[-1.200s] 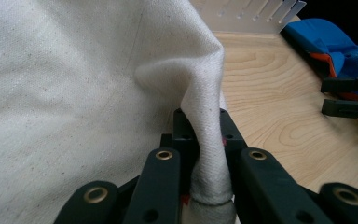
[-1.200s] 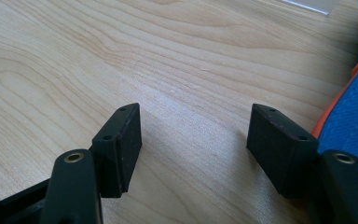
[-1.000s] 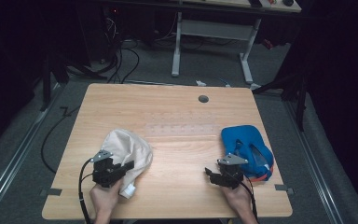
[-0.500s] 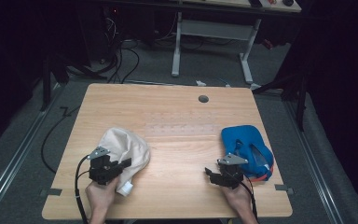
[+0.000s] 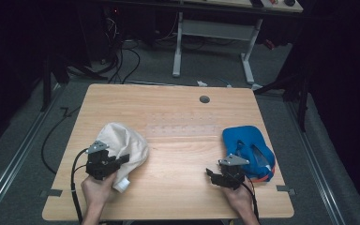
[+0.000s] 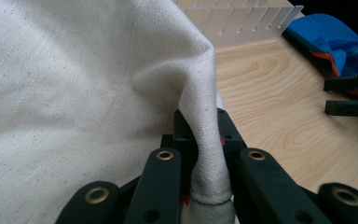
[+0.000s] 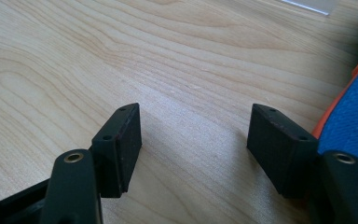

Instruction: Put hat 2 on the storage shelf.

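Clearly the left tool (image 6: 205, 154) pinches a hemmed fold of cream cloth (image 6: 74, 93).

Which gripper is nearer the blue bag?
Right. The right gripper sits open on the table right beside the blue bag; the left gripper is across the table, shut on the cream cloth bag.

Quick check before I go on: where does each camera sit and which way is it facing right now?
High view: above the near table edge, looking forward and down; both forearms, left tongs, right tongs.
Left gripper view: on the left tongs, looking along jaws shut on the white cloth.
Right gripper view: on the right tongs, jaws open over bare wood, blue cloth beside.
Shared: high and left gripper views both show the white cloth and blue cloth.
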The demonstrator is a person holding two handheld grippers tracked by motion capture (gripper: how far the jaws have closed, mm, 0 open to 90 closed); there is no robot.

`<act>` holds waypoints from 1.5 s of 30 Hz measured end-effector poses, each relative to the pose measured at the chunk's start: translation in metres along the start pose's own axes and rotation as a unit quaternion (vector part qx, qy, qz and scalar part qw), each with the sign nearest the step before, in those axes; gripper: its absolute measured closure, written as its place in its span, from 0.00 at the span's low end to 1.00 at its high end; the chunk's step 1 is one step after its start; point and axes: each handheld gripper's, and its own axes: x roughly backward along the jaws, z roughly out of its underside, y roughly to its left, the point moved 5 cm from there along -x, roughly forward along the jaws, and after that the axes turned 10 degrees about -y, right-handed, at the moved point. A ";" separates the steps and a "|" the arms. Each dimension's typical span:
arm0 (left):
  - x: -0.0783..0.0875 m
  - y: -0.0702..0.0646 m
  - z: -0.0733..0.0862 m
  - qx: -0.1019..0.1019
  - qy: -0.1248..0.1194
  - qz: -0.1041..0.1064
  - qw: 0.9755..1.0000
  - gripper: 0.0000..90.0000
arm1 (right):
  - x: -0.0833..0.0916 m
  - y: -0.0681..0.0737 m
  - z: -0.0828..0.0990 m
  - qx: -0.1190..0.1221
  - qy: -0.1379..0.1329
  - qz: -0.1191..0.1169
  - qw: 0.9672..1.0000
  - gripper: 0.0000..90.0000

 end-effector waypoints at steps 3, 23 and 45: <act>-0.002 -0.004 -0.005 -0.005 0.000 0.001 1.000 0.92 | 0.000 0.000 0.000 -0.001 0.000 0.000 1.000 0.39; -0.028 -0.032 -0.042 -0.059 0.018 0.017 0.998 0.92 | -0.001 -0.001 -0.001 -0.001 0.000 0.002 1.000 0.39; -0.078 -0.054 -0.057 -0.115 0.050 0.005 0.992 0.92 | -0.001 -0.001 -0.001 -0.001 0.001 0.001 1.000 0.39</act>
